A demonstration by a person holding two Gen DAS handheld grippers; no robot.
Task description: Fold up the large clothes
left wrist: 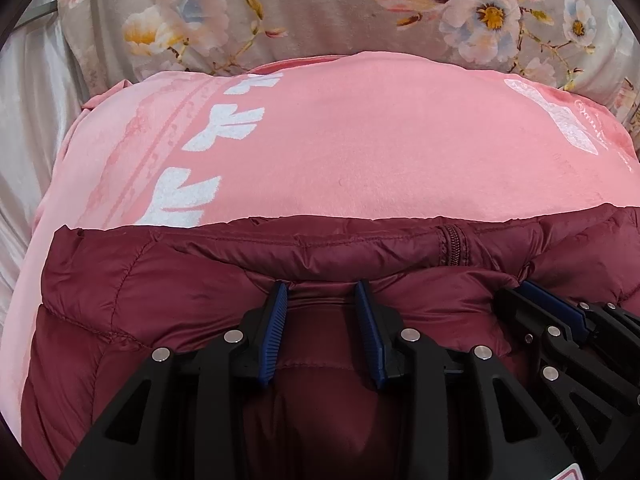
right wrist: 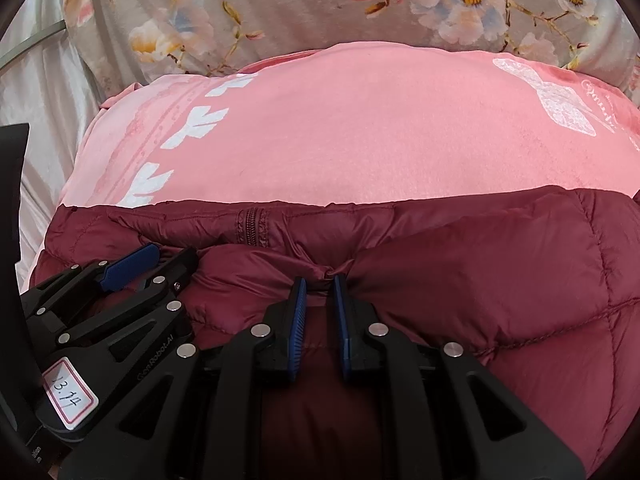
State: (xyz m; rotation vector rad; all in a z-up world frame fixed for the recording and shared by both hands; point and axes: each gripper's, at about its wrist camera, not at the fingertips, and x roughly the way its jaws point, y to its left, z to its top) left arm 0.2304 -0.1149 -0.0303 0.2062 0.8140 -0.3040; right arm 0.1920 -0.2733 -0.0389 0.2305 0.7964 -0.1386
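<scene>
Left wrist view: left gripper [left wrist: 322, 286] at lower centre, jaws part-open, widening, fabric between but pads not pinching. Right gripper [right wrist: 320, 278], lower centre in its view, jaws nearly closed, pinching a tuck of the maroon quilted puffer jacket [right wrist: 500, 280]. Jacket lies mid-frame on a pink printed blanket [left wrist: 360, 140]; floral grey bedding [left wrist: 320, 4] beyond. Step, prob.: laying the fold down. Next: right lets go, then smooth the edge.
</scene>
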